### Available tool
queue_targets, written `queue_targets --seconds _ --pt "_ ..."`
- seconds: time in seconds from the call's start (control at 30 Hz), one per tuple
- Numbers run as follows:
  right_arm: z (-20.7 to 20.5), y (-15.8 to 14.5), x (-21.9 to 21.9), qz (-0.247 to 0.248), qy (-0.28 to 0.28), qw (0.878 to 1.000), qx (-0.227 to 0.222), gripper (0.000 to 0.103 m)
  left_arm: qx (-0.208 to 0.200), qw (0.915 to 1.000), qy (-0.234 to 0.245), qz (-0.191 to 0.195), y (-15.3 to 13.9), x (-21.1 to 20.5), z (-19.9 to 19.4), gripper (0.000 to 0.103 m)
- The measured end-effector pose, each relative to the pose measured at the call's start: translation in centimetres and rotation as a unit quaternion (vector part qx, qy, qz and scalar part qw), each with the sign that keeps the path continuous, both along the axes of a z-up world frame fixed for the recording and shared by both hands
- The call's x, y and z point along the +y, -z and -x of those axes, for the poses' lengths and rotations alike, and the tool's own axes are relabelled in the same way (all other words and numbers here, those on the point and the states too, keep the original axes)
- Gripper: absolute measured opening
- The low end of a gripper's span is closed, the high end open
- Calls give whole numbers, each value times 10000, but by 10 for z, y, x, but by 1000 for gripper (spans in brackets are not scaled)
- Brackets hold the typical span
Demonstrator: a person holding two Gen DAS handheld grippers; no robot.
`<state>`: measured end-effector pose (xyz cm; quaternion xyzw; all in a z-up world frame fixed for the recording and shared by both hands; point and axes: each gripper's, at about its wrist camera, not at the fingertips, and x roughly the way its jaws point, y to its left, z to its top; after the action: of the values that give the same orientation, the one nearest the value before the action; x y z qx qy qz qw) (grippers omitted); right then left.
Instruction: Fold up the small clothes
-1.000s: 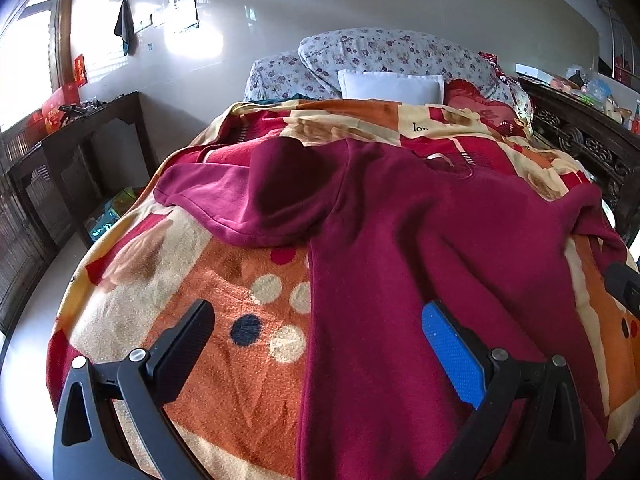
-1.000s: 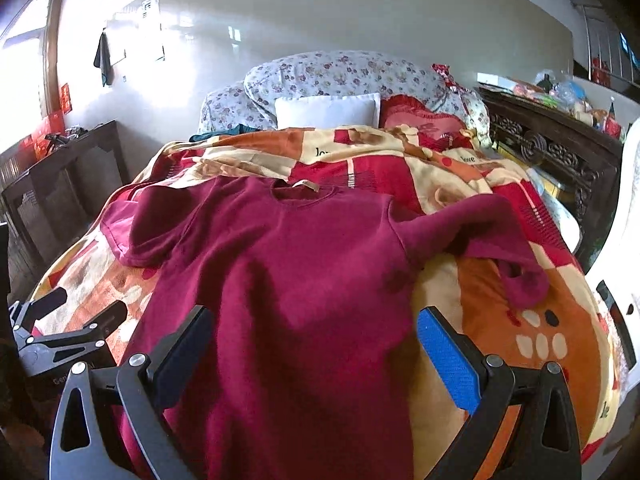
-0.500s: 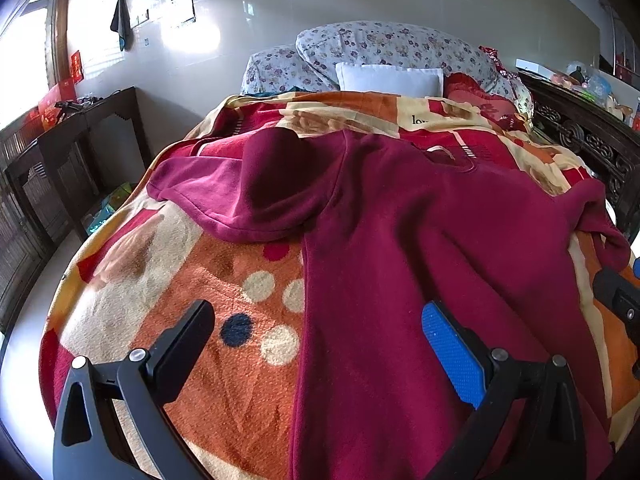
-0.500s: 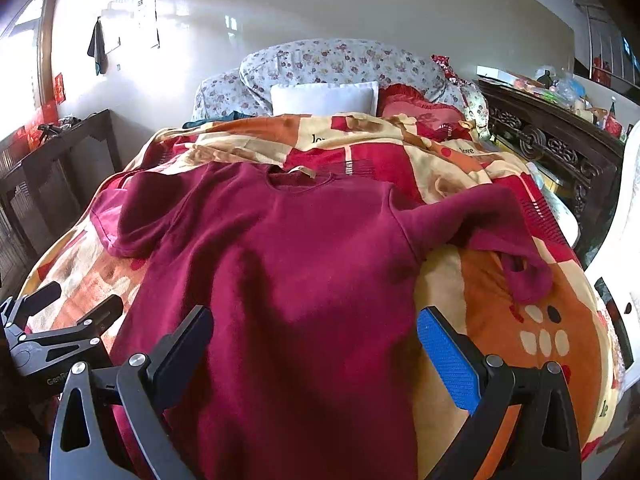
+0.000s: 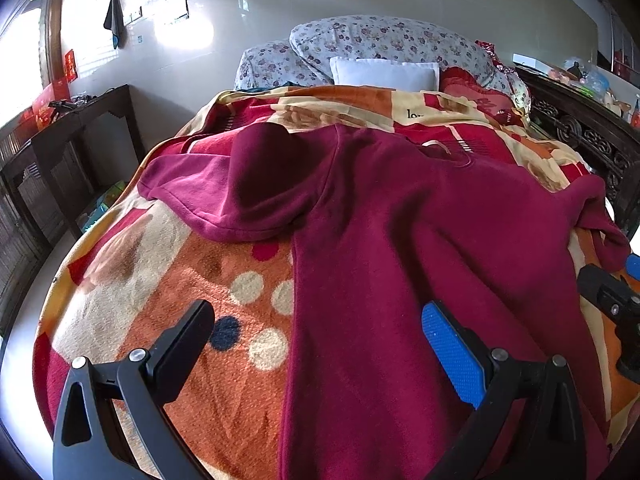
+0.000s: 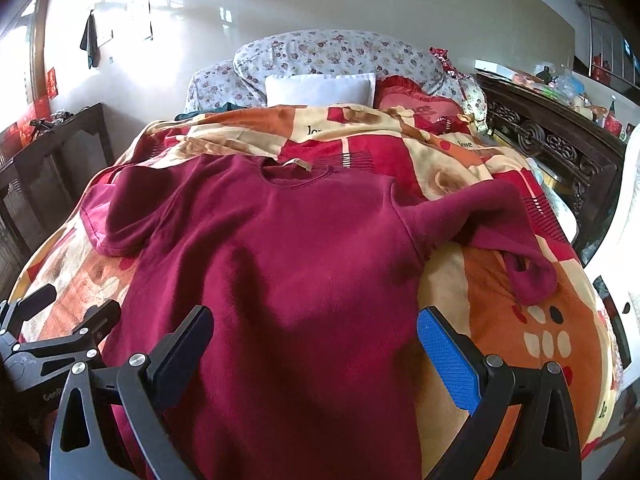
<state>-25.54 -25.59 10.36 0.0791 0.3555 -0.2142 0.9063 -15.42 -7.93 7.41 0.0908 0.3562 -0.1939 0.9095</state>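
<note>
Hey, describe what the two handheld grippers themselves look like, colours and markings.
Left gripper and right gripper look alike: black angular frames with silver bolts, one finger with a dark pad, the other with a textured blue pad. No cables, sleeves or hands show.

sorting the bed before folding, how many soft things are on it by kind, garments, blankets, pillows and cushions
Garments: 1, the maroon top spread flat.
Blankets: 1, the orange and red blanket beneath it.
Pillows and cushions: 4, two floral pillows, one white pillow, one red cushion.
Total: 6.
A teal bit of fabric by the pillows is too hidden to classify.
</note>
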Motion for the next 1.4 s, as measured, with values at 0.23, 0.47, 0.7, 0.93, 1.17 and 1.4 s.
queue_targets --seconds 0.23,0.47,0.7,0.93,1.17,1.4 --pt "-12 6 -5 -85 25 9999 81 103 57 10000 -16 1 3 -3 -8 103" --pt "-28 16 -5 -107 32 9998 191 103 164 9998 -68 -31 10 -5 -21 103" --pt "-44 24 -8 -107 104 9995 295 103 253 9996 -100 -25 16 -6 -32 103" --pt "-57 28 -7 -160 81 9994 285 103 293 9994 -168 -26 18 -3 -44 103" --pt "-78 33 1 -88 0 9995 311 103 342 9990 -291 -26 19 4 -57 103" --pt "-91 34 5 -141 -77 9993 333 103 344 9989 -323 -31 19 7 -64 103"
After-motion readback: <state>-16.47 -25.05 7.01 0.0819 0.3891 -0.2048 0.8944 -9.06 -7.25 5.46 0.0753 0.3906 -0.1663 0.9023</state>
